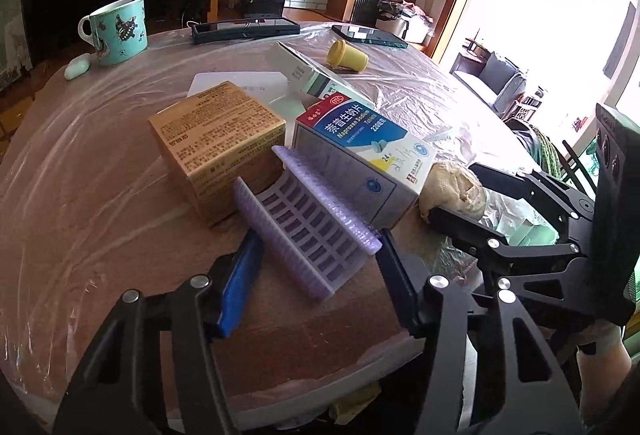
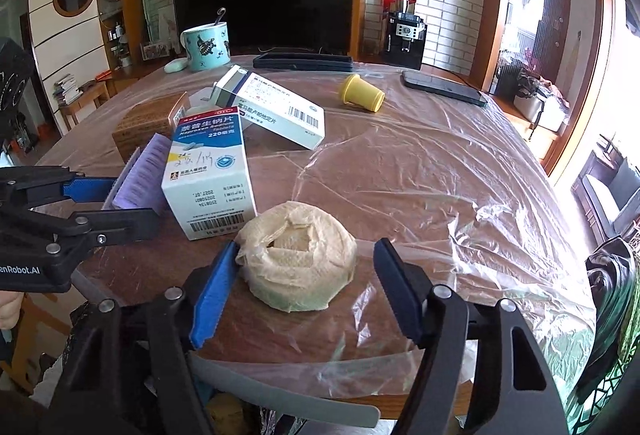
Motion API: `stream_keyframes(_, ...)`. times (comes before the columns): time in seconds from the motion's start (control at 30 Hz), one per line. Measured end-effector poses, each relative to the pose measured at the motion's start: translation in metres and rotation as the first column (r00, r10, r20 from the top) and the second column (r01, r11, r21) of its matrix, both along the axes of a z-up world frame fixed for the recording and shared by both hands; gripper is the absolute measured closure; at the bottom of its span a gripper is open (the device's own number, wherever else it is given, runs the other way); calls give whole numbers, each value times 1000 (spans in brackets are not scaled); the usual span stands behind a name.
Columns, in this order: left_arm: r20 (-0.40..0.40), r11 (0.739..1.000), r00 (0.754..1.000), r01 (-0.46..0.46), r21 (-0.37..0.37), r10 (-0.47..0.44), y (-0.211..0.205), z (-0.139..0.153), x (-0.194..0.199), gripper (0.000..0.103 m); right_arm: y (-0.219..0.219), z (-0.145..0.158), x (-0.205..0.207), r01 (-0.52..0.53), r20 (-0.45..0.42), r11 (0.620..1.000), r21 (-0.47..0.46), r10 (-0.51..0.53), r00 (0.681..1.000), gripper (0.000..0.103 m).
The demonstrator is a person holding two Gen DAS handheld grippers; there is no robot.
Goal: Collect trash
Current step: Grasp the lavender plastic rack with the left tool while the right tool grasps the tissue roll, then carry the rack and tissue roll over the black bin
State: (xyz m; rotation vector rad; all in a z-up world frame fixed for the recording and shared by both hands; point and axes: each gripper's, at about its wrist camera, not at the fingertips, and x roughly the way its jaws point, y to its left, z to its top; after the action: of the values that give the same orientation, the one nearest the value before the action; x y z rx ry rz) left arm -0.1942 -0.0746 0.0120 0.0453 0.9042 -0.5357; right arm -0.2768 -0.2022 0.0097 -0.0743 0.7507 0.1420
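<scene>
Jaws wide on both. Left gripper straddling purple tray, long axis running away along fingers, near table edge. Right gripper bracketing tissue wad, left pad touching, right pad apart. Naproxen box just behind.

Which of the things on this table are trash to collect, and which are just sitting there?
Likely trash:
purple plastic tray, between the open left gripper fingers
crumpled tissue wad, between the open right gripper fingers
Naproxen box
brown box
white medicine box
yellow cap

Probably not trash:
mug
two phones
</scene>
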Motion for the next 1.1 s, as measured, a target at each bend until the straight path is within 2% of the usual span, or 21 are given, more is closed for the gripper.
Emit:
stream_keyframes(0.17, 5, 1000, 1000, 5, 4, -5, 3, 1, 0, 41, 3, -2, 2, 1, -13, 1000, 8, -1, 1000, 32)
stream_keyframes(0.23, 9, 1000, 1000, 3, 4, -3, 1, 1, 1, 30, 3, -4, 3, 2, -21, 1000, 11, -2, 1000, 32)
stream_keyframes(0.3, 18, 1000, 1000, -1, 6, 1, -1, 2, 2, 27, 3, -5, 4, -1, -26, 1000, 20, 1, 1000, 32)
stream_keyframes(0.47, 4, 1000, 1000, 0, 22, 0, -7, -3, 6, 26, 7, -6, 7, -5, -23, 1000, 7, 5, 1000, 34)
stream_keyframes(0.5, 1, 1000, 1000, 1, 28, -1, -9, -4, 6, 27, 7, -6, 7, -3, -21, 1000, 8, 4, 1000, 36)
stream_keyframes(0.57, 10, 999, 1000, 0, 34, 0, -9, -5, 5, 33, 7, -5, 6, -6, -17, 1000, 9, 6, 1000, 47)
stream_keyframes(0.6, 17, 999, 1000, -3, 42, 2, -9, -5, 5, 42, 6, -5, 6, -8, -16, 1000, 15, 8, 1000, 49)
stream_keyframes(0.63, 20, 999, 1000, -5, 47, 4, -8, -5, 5, 46, 5, -5, 5, -11, -14, 1000, 24, 11, 1000, 51)
stream_keyframes(0.73, 18, 1000, 1000, -11, 21, 10, -2, -4, 4, 50, 3, -4, 4, -17, -11, 999, 45, 17, 1000, 51)
stream_keyframes(0.93, 52, 1000, 999, -10, 5, 10, 8, 1, -4, 50, 3, 0, 0, -16, 4, 998, 56, 16, 1000, 51)
stream_keyframes(1.1, 38, 999, 999, 0, -46, 1, 15, 3, -9, 50, 3, 5, -3, -18, 10, 996, 87, 17, 1000, 51)
